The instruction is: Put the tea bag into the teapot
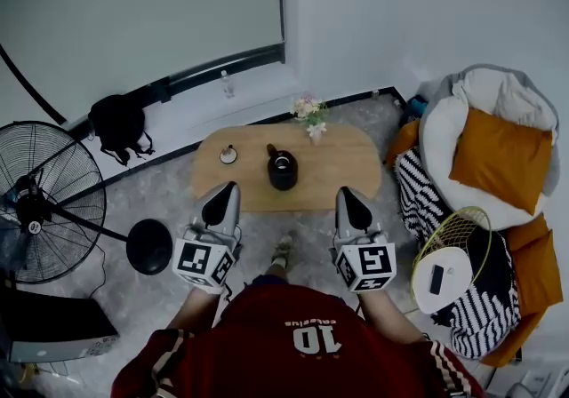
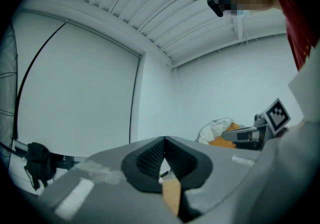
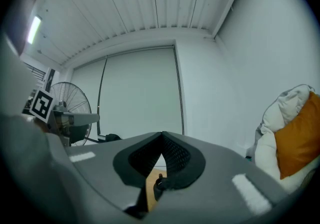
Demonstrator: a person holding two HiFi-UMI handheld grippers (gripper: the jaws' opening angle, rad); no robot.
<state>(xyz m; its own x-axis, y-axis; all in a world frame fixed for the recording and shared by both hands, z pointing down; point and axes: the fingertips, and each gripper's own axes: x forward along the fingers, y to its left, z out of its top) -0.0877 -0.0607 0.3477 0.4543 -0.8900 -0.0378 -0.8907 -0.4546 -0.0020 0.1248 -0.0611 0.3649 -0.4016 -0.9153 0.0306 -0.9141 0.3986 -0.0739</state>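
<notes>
**Both claws shut and empty, short of the table: task not started**

The left gripper [image 1: 229,187] has its jaws pressed together, with nothing between the pads. The right gripper [image 1: 346,193] is the same, closed on air. Both are held level in front of the person, tips aimed at the teapot [image 1: 283,168], each just short of the near edge of the wooden table [image 1: 342,165]. This reads as a ready pose, one claw either side of the teapot so either can reach in.

The teapot is black and upright at mid-table, between the two claws' lines of aim. In the right gripper view a dark part of it shows just below the closed tips.

The tea bag can't be made out for sure. A small round thing [image 1: 228,155] sits on the table left of the teapot, nearer the left gripper, and may be it or hold it; it's too small to tell. If so, the left claw must open before any pick.

A flower vase [image 1: 311,118] stands behind the teapot at the far edge. A fan [image 1: 40,201] stands on the floor well left of the teapot.
</notes>
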